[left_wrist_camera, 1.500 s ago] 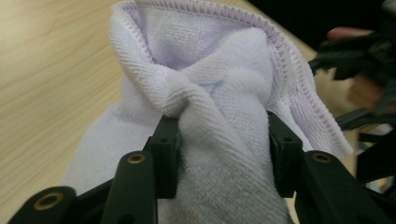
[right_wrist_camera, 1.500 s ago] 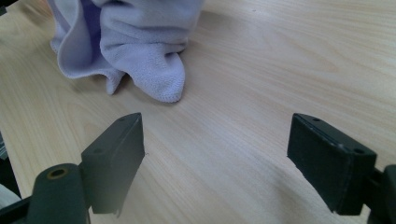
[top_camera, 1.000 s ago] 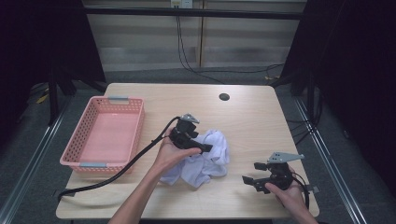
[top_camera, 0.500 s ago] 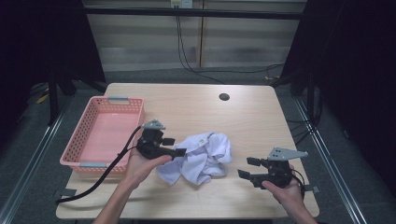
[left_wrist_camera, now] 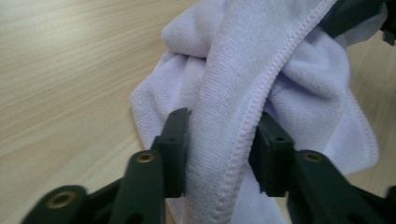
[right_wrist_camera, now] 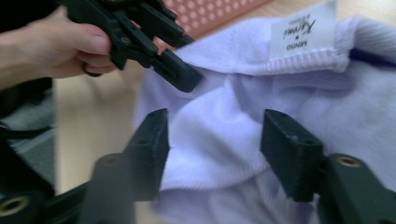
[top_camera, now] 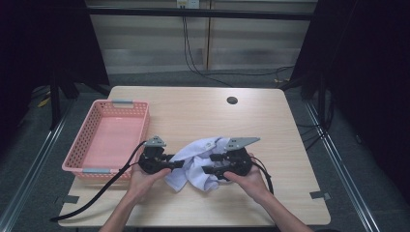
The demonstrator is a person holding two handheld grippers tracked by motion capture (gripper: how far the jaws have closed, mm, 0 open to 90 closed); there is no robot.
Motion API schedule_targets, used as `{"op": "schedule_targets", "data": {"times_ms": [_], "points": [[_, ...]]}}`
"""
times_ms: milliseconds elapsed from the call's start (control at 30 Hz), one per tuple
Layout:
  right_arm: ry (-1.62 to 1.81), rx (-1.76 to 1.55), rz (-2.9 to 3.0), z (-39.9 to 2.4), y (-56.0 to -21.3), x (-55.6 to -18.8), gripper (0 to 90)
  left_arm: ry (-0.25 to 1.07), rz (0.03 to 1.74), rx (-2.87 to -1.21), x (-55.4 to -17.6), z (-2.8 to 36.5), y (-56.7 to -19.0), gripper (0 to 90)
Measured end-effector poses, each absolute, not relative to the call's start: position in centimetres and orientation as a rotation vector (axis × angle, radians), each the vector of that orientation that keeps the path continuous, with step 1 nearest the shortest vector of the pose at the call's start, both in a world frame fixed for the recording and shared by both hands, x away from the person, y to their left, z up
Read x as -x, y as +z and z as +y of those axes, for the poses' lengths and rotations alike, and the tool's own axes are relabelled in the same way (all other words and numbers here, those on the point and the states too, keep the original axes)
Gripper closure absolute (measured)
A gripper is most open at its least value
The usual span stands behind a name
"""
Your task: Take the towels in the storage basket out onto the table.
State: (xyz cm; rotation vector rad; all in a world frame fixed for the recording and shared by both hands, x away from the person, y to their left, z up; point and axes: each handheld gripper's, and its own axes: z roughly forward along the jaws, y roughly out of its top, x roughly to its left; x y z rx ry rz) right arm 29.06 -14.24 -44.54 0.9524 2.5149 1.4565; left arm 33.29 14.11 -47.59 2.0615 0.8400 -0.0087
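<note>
Left hand-held gripper [left_wrist_camera: 219, 140] jaws just closing, clamped on a hemmed fold of the white towel [top_camera: 200, 162], right hand-held gripper [right_wrist_camera: 212, 140] jaws just closing, apart, astride another bunch, towel crumpled on the counter [top_camera: 203, 111] front, pink basket [top_camera: 109, 137] at left

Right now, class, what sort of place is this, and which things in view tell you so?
Probably a recording lab or test booth, not a home: a bare wooden table ringed by dark curtains, cables trailing down the back wall, and tape marks on the tabletop.
</note>
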Motion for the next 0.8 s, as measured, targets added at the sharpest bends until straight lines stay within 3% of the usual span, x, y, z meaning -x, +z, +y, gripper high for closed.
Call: {"op": "schedule_targets", "data": {"times_ms": [100,233,333,400,467,800], "points": [[1.436,-0.976,2.522,-13.5,-46.2,-30.4,30.3,-0.091,0.833,-2.089,-33.3,13.1,-48.6,72.9],[1.360,-1.000,2.506,-12.9,-47.4,-30.8,32.7,-0.173,0.767,-2.080,-32.4,12.0,-48.6,84.3],[1.329,-1.002,2.481,-12.9,-47.6,-30.6,51.0,-0.222,0.723,-2.059,-31.6,11.5,-48.0,85.6],[1.315,-1.002,2.479,-13.1,-47.6,-30.6,69.1,-0.261,0.697,-2.018,-31.1,11.3,-47.5,85.7],[1.341,-1.024,2.469,-13.7,-47.4,-30.7,77.8,-0.249,0.674,-2.001,-30.6,11.3,-46.6,85.7],[1.495,-1.191,2.159,-21.6,-40.3,-32.8,82.6,-0.176,0.626,-1.718,-29.0,14.9,-39.9,86.0]]}}
